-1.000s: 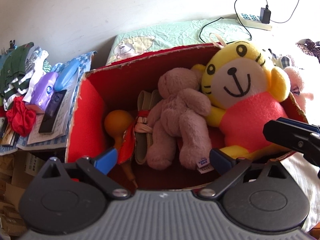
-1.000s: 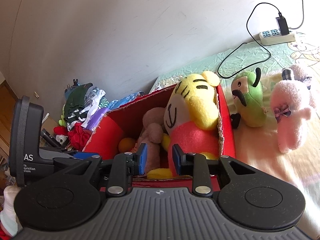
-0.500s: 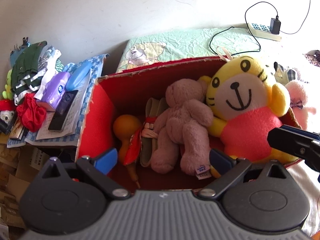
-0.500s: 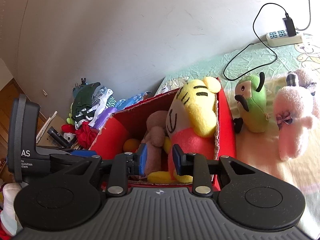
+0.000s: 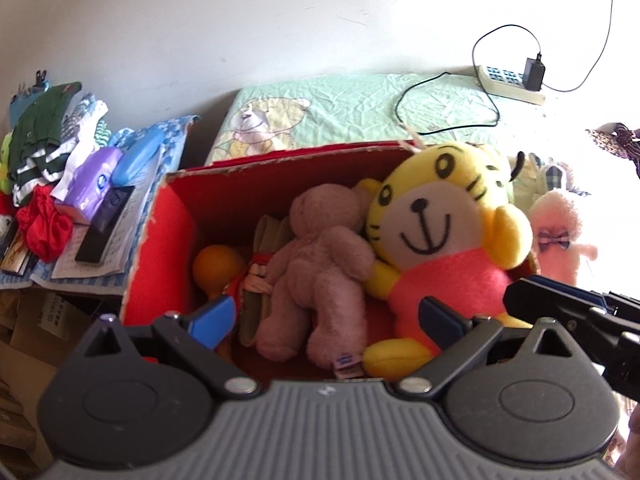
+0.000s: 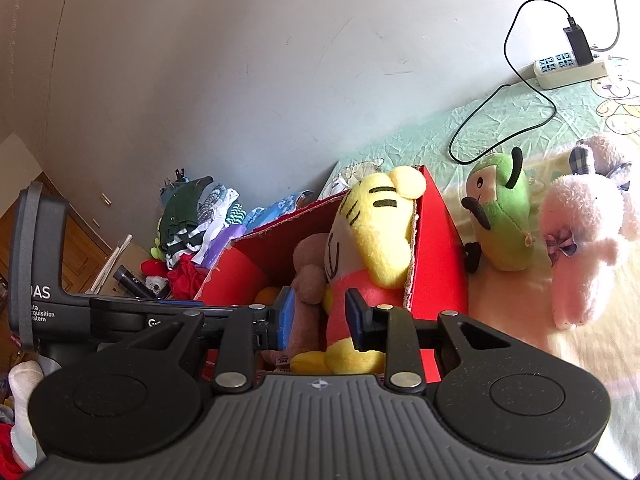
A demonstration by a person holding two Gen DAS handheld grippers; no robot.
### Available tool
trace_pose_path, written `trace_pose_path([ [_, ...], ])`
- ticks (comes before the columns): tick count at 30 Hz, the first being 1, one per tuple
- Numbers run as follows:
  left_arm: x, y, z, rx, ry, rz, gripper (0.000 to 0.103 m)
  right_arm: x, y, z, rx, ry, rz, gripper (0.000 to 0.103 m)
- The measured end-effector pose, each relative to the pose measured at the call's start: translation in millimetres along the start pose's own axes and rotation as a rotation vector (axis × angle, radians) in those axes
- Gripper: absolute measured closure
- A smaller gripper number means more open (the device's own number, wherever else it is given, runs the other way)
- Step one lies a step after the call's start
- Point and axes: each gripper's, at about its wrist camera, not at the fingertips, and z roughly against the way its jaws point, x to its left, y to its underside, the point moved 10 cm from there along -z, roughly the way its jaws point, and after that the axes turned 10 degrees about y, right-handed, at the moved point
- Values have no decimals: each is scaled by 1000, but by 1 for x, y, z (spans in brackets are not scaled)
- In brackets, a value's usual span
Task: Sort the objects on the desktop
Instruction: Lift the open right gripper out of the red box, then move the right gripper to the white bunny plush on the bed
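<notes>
Tiger plush [image 5: 436, 240] sits inside the red box [image 5: 160, 248] beside a brown teddy bear [image 5: 324, 268]; left gripper [image 5: 328, 316] spread wide, right gripper [image 6: 316, 316] parted (both empty).

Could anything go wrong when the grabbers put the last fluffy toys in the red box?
Maybe two things. The red box already looks crowded: the yellow tiger sticks up over its rim beside the brown bear, so another toy might tumble out. Also, the green toy and pink bunny stand close together outside the box, so the open right gripper could knock one over while reaching for the other.
</notes>
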Motion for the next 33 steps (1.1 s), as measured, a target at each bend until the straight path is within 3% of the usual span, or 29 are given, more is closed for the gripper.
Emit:
trace_pose_path([
  [13,-63,-17,-13,3,45,-54,5,-54,-20,27,-42,-9,-102,73],
  [25,-128,-23,-23,-22,112,-75,6,-115,-27,48,-30,60,-154,70],
  [33,-184,-21,-35,-39,182,-144,5,-158,-34,67,-38,118,-176,70],
])
